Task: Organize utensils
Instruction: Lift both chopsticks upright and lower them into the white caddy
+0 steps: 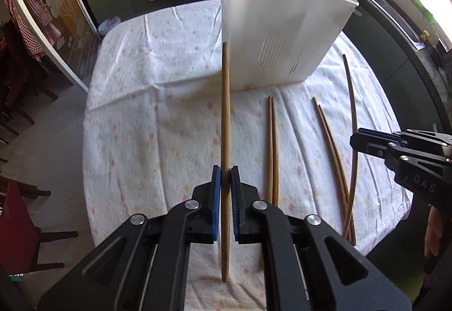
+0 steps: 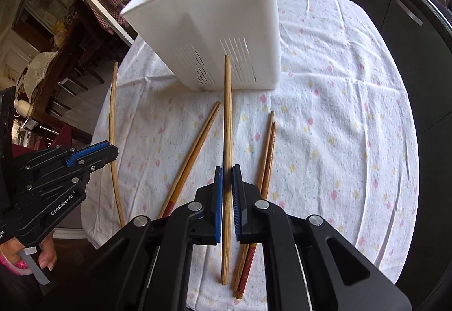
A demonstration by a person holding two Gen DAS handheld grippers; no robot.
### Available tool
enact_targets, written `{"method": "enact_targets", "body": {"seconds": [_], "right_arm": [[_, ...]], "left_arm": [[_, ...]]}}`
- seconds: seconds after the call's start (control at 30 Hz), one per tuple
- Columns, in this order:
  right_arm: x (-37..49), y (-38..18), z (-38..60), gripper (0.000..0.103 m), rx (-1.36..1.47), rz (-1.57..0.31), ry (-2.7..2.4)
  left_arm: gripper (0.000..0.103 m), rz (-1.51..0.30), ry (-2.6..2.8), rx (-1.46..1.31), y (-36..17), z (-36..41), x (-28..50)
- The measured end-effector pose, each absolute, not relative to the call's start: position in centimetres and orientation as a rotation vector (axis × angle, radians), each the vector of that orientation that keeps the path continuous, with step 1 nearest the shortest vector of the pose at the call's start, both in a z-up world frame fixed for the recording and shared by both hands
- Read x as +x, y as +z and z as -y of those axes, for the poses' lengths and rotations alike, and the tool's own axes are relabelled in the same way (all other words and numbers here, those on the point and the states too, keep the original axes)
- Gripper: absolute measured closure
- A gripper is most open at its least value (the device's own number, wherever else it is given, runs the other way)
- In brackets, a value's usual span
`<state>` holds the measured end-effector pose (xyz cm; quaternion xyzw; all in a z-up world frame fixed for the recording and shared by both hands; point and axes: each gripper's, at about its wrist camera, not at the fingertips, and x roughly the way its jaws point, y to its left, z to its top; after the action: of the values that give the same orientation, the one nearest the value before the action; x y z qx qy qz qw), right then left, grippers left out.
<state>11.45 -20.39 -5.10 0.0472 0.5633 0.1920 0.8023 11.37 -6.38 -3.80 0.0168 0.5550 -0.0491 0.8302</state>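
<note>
A: Left wrist view first. What is the left gripper [image 1: 226, 172] doing?

B: It is clamped on one chopstick [image 1: 225, 141], blue pads on either side, gripping about two thirds down its length. The stick points toward the caddy [image 1: 282, 28] and hangs clear of the cloth [image 1: 141, 113].

A: How should it handle?

B: My guess: light, stiff, smooth round wood, so it may pivot or slip between the pads. A hold nearer the middle would steady it. The caddy is white plastic, slotted low on its walls, with fork tines and a white spoon showing at the top.

A: And what remains on the table?

B: A pair [image 1: 272, 147] lies just right of the held stick, more sticks cross further right, and the cloth is soft, wrinkled and flower-printed.

A: Now the right wrist view.

B: The right gripper [image 2: 227, 172] is likewise shut on a single stick [image 2: 227, 127], lifted and aimed at the caddy [image 2: 226, 23]. Loose sticks lie both sides; two [image 2: 248, 260] have red patterned ends, likely lacquered and slicker.

A: Risk?

B: A thin stick can twist as it tips in.
</note>
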Motion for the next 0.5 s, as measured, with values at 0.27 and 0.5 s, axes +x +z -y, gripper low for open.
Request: {"method": "enact_targets", "body": {"seconds": [0.27, 0.5], "right_arm": [[10.2, 0.5, 22.0, 0.096, 0.141, -1.056, 0.444], [9.3, 4.6, 22.8, 0.096, 0.156, -0.963, 0.446]], "left_arm": [[0.096, -0.996, -0.171, 0.031, 2.7, 7.9, 10.9], [0.096, -0.856, -0.204, -0.015, 8.4, 7.8, 11.3]]}}
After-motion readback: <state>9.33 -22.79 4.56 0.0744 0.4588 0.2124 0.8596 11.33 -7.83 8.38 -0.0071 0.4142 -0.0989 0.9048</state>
